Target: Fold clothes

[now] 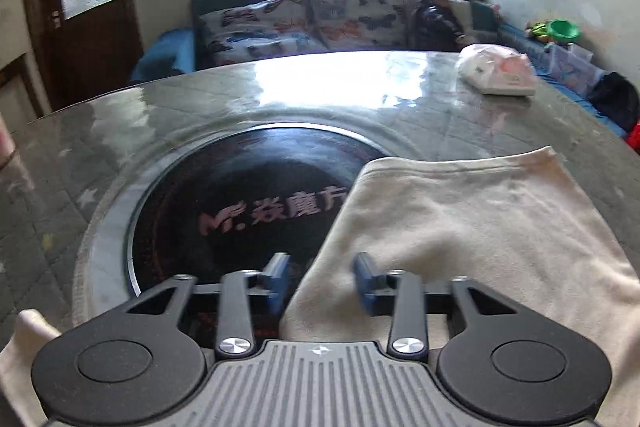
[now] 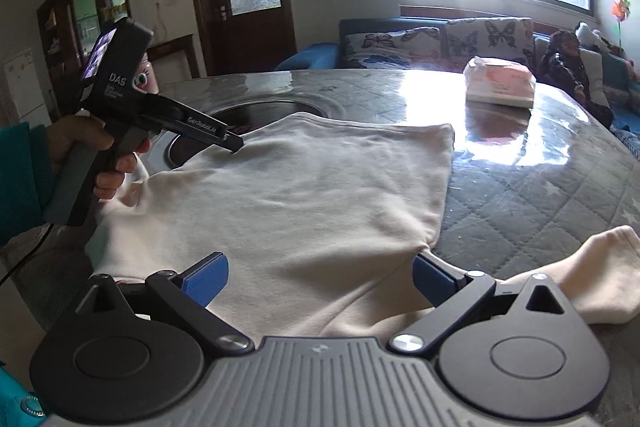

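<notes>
A cream garment [image 1: 460,219] lies flat on the grey quilted table [image 1: 180,107], partly over a black round plate [image 1: 240,195] set into the top. My left gripper [image 1: 323,281] hovers at the garment's left edge, blue pads apart, the cloth edge below the gap and not pinched. In the right wrist view the same garment [image 2: 320,187] spreads ahead, a sleeve [image 2: 600,267] trailing off to the right. A hand holds the left gripper [image 2: 234,145], its tip over the cloth's far left edge. My right gripper [image 2: 320,277] stands wide open over the near hem, the cloth puckering by its right pad.
A wrapped tissue pack [image 2: 500,85] sits on the far right of the table [image 2: 520,195]. Behind it is a blue sofa with butterfly cushions [image 1: 300,19] and a seated person. A dark door and shelves stand at the left.
</notes>
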{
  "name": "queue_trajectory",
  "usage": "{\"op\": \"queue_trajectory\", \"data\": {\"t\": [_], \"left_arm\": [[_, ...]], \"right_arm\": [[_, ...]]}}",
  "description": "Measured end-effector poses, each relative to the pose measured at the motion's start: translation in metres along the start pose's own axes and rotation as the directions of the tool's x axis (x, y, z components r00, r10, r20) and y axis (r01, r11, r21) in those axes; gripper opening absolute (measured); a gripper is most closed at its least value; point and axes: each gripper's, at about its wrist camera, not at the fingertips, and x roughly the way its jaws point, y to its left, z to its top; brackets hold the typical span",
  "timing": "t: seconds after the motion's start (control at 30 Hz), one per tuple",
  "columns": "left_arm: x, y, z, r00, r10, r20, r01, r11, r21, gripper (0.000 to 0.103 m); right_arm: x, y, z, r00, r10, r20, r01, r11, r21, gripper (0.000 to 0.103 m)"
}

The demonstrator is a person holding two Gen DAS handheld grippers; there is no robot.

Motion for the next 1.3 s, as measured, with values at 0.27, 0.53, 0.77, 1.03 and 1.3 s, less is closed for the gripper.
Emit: {"op": "queue_trajectory", "data": {"t": [0.27, 0.53, 0.77, 1.03, 1.3], "left_arm": [[-0.031, -0.024, -0.002, 0.987, -0.129, 0.094, 0.125, 0.991, 0.048, 0.003], [-0.054, -0.059, -0.015, 0.955, -0.266, 0.130, 0.234, 0.947, 0.219, 0.008], [-0.013, -0.024, 0.010, 0.990, 0.006, 0.140, -0.023, 0.992, 0.127, 0.053], [0.021, -0.010, 0.006, 0.999, -0.018, 0.049, 0.013, 0.996, 0.091, 0.018], [-0.023, -0.033, -0.004, 0.979, -0.075, 0.187, 0.045, 0.985, 0.164, 0.003]], "right_arm": [[0.001, -0.004, -0.001, 1.000, -0.012, -0.002, 0.012, 1.000, 0.023, 0.100], [0.002, -0.007, -0.003, 1.000, -0.018, -0.008, 0.018, 0.999, 0.035, 0.100], [0.005, -0.006, -0.002, 1.000, -0.013, -0.001, 0.013, 0.999, 0.038, 0.100], [0.006, -0.005, -0.005, 1.000, -0.015, -0.007, 0.016, 0.999, 0.052, 0.103], [0.012, 0.005, -0.013, 0.998, -0.054, -0.013, 0.054, 0.999, 0.005, 0.103]]}}
